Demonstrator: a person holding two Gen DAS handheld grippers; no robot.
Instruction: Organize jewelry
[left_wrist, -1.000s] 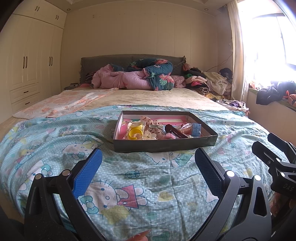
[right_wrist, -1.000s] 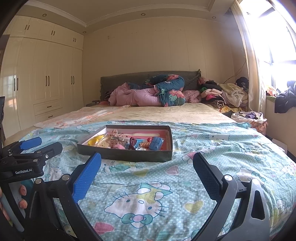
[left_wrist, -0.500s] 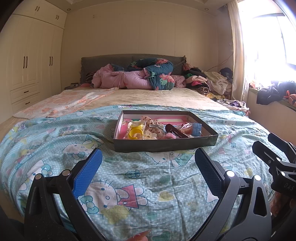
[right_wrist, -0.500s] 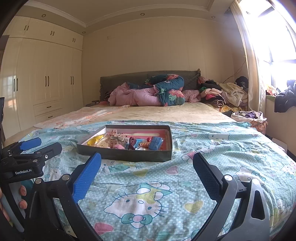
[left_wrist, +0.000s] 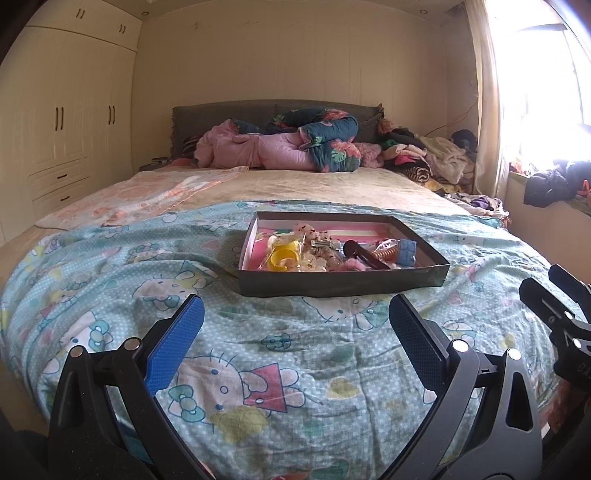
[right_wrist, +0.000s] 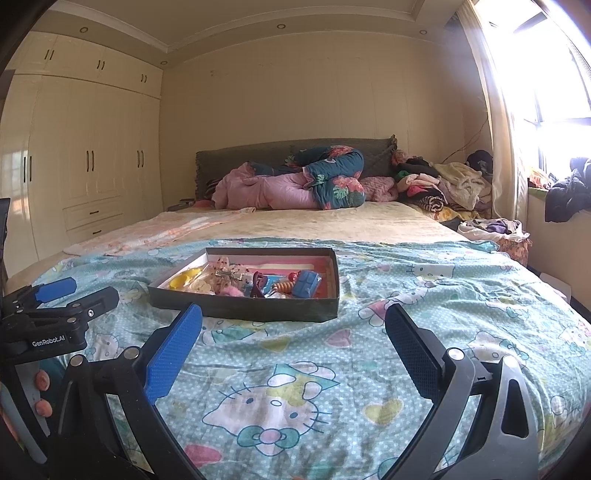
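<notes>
Jewelry box (left_wrist: 343, 284) is sitting on the bed (left_wrist: 110, 266) at twelve o'clock from your left claw (left_wrist: 295, 332), its long side facing you; you're holding both claws wide and empty, right claw (right_wrist: 293, 336) seeing it toward eleven.

Left gripper (left_wrist: 295, 314) hovers low over the cartoon-cat bedspread (left_wrist: 258, 369), blue pads spread wide, nothing between them. Straight ahead, just past the fingertips, sits the dark shallow box (left_wrist: 343, 284) with its pink lining, packed with trinkets: a yellow ring-shaped piece (left_wrist: 283, 258) ahead-left, a blue block (left_wrist: 406, 253) ahead-right. Off to the far right, the right gripper (left_wrist: 554, 295) pokes in at the edge, level alongside.
</notes>
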